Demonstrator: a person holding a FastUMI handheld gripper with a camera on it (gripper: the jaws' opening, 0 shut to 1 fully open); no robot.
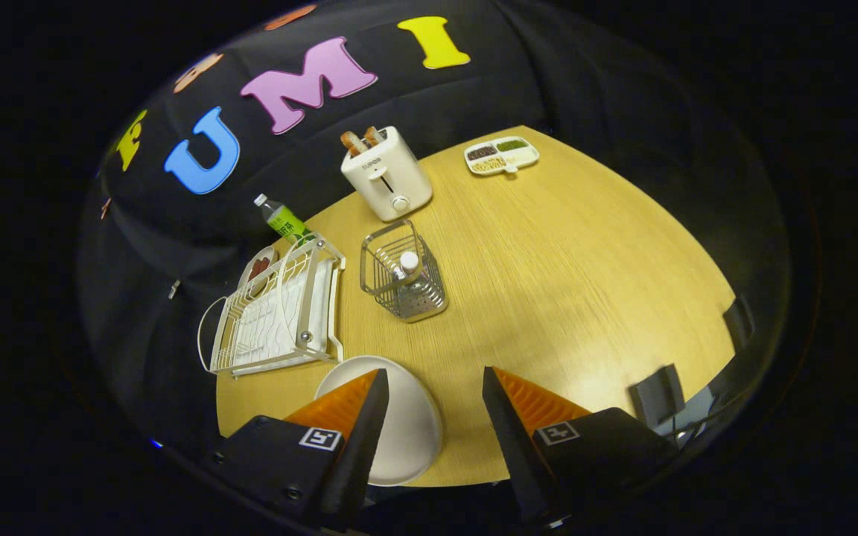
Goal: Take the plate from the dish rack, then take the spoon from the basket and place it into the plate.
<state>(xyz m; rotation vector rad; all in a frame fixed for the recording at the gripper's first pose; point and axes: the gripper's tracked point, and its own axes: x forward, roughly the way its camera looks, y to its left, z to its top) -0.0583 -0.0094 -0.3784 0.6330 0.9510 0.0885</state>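
Plate and spoon are the concern here, and both are judged from how they lie on the round, pale wooden counter point(563, 283). By its size the counter is taken first: it is seen from high above, which suggests the gripper point(435, 387) is held up and back so that the whole layout can be surveyed. The white wire dish rack point(280, 316) on its white drip tray is set at the counter's edge, beyond the left finger; a small patterned dish is left standing at its far end. The round white plate point(410, 428) is laid flat on the counter just beside the rack's near corner, partly hidden under the left finger, so the first step is judged done and a clear landing spot is offered. The square wire basket point(404, 274) is placed well ahead of the fingers, and the white-handled spoon point(408, 262) is stood upright in it, handle up, presumably so that it can be pinched from above. The fingers are spread wide and nothing is held between them; a descent toward the basket is judged to be next.
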